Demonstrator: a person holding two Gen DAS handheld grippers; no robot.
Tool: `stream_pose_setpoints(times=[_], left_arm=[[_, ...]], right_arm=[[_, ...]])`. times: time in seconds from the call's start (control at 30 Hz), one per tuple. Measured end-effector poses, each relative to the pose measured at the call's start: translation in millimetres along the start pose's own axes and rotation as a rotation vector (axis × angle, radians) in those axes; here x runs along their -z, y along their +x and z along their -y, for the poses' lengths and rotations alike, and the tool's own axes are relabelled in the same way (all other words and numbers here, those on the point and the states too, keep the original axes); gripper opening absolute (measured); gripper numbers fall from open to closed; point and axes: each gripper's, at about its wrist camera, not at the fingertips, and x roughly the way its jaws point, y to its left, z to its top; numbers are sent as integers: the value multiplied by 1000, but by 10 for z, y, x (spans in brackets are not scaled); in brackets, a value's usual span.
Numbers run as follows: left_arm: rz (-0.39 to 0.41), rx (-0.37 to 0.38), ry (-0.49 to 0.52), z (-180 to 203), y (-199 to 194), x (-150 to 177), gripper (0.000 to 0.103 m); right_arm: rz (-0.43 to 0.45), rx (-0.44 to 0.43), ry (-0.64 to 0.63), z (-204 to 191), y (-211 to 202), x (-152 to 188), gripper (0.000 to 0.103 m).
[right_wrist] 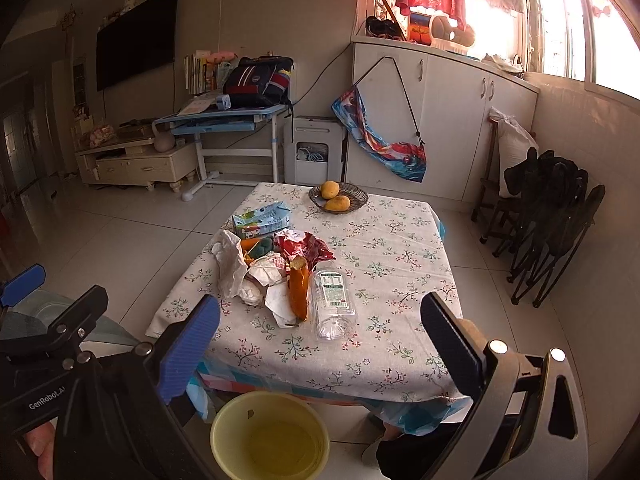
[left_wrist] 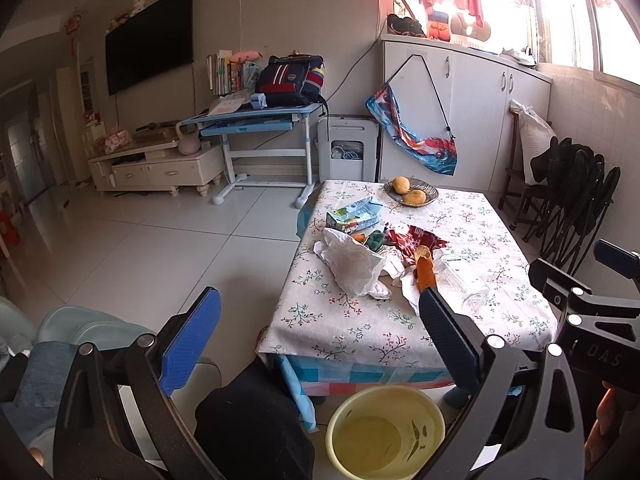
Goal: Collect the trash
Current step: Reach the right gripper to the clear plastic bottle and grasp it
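On the near half of the surface, which wears a floral cloth, I see the trash gathered in one loose pile. From the right wrist view, a crumpled white bag lies at the left of the pile, with wadded white paper just beside it. A red wrapper sits behind the paper, and a blue-green drink carton lies on its side at the far left of the heap. An orange peel-like scrap rests on the paper, touching a clear plastic bottle that lies flat on its right, cap end toward me. Something small, orange and green is tucked between the bag and the wrapper; I cannot tell what it is.

At the far edge, well apart from the pile, a dark bowl holds two yellow fruits.

Down on the floor, just in front of the near edge, a yellow bin stands upright with nothing in it that I can make out.

My left tool hangs above the bin, fingers spread wide apart and holding nothing. My right tool is likewise spread wide and bare, aimed at the bottle from short of the near edge.
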Motion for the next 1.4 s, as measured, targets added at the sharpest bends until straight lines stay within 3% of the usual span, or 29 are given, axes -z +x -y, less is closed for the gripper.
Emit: stream_pose_setpoints(times=[0.2,0.57,0.87,1.1,1.4], left_arm=[[-25,-8,13,58,214,-5,96],[-71,2,41,190,771,19,96],[-144,26,33,252,1388,67,96],[-167,46,22,386,1822,46,96],[-161,-32,90,665,2448,24,95]], right_arm=[[-32,17,-20,38,231,17,97],[-108,-73,50,264,830,187,97],[-201,-88,63,404,1316,340,97],[-230,-31,-1,503,1558,347,96],[-229,-53,1,456,1776,296,96]])
